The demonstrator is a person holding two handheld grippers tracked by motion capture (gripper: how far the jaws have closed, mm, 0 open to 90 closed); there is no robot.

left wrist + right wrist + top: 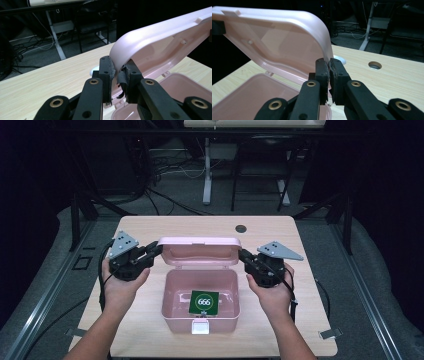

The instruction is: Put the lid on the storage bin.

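Nearest to the high camera are the person's two forearms, which come in from the bottom edge; each hand carries a gripper, and between them stands a pink box (200,307) near the front edge of the wooden table (150,227). The lid (199,251) is raised and stands up from the back edge of the box; inside, on the bottom, lies a green card (204,302) with white figures, and a small white latch (201,326) sits at the front wall.

The left gripper (117,75) is nearly closed on the left end of the lid; in the left gripper view the rounded corner of the lid passes between the two black jaws, and the pads press on its edge. The right gripper (329,72) is closed the same way on the right end of the lid, with only the thin rim between the pads.

I judge the box to be light and made of thin, smooth plastic; the lid is stiff enough to keep its shape, but it may bend a little if one side is pushed more than the other. The surface looks slippery, so the rim at the two ends is a good place to hold; both hands should move together, because the hinge at the back could be strained by twisting.
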